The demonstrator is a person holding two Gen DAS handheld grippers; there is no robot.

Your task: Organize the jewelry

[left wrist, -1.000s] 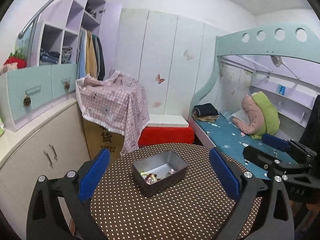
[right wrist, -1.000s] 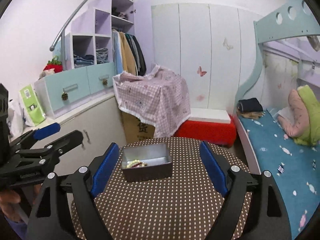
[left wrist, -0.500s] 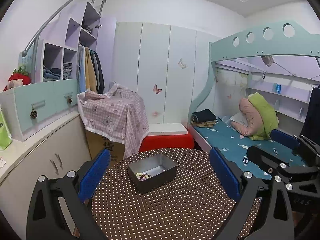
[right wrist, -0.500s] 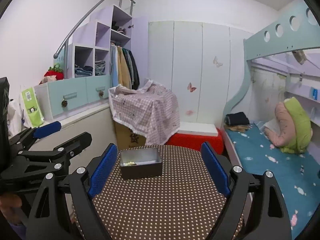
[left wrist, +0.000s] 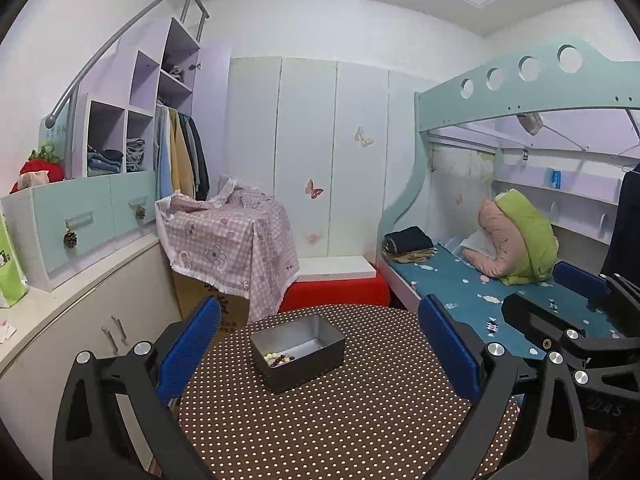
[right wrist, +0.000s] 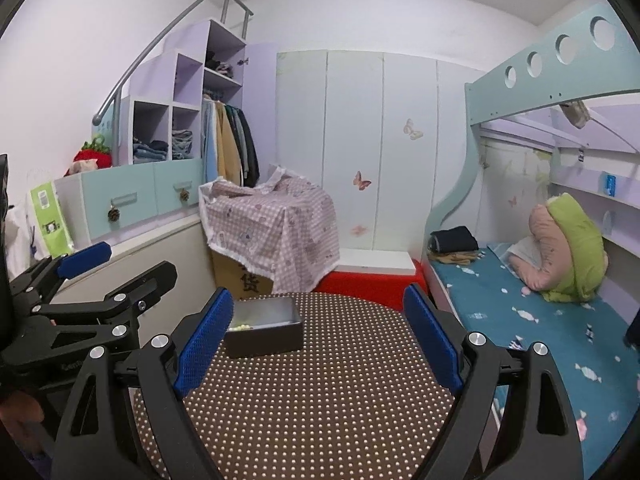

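Note:
A grey metal tin [left wrist: 298, 350] stands on the round brown polka-dot table [left wrist: 360, 420]. Beaded jewelry [left wrist: 279, 358] lies inside it at its near left corner. In the right wrist view the tin [right wrist: 264, 332] shows pale beads [right wrist: 241, 326] inside. My left gripper [left wrist: 320, 344] is open and empty, held back from the tin and above the table. My right gripper [right wrist: 318, 336] is open and empty, to the right of the tin. Each gripper shows at the edge of the other's view, the right one [left wrist: 576, 308] and the left one [right wrist: 92, 268].
A cardboard box under a pink checked cloth [left wrist: 228, 240] stands behind the table, beside a red and white bench [left wrist: 336, 284]. White cabinets with teal drawers [left wrist: 80, 220] run along the left. A bunk bed with a blue mattress [left wrist: 460, 284] is on the right.
Both grippers have drawn back and up from the tin, so it looks smaller and farther. Both stay open and empty.

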